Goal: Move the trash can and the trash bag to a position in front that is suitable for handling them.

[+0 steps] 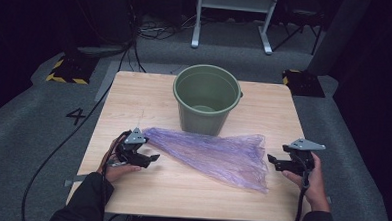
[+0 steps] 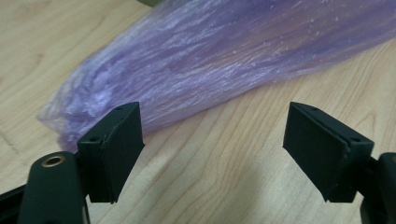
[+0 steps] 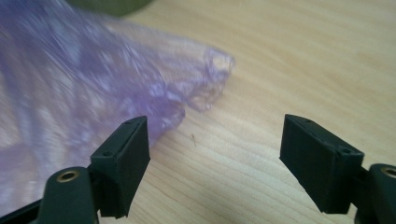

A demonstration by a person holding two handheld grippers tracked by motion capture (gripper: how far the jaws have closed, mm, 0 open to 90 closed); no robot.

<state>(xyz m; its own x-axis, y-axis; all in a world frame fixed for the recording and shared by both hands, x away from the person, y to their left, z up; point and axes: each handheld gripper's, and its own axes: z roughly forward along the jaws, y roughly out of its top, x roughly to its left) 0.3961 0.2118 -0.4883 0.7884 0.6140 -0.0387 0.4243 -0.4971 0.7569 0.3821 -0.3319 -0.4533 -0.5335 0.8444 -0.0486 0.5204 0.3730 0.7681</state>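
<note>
A purple bag (image 1: 217, 154) lies flat on the table (image 1: 180, 190), just near of a green bucket (image 1: 206, 98); the left gripper (image 1: 154, 157) sits spread at its left end; the right gripper (image 1: 271, 159), spread and empty, sits at its right edge

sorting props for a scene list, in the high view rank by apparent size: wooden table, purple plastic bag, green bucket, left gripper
1. Light wooden table
2. Thin purple plastic bag, lying flat
3. Round green plastic bucket; its footprint looks close to the bag's, so this ranking is unsure
4. Black left gripper
</note>
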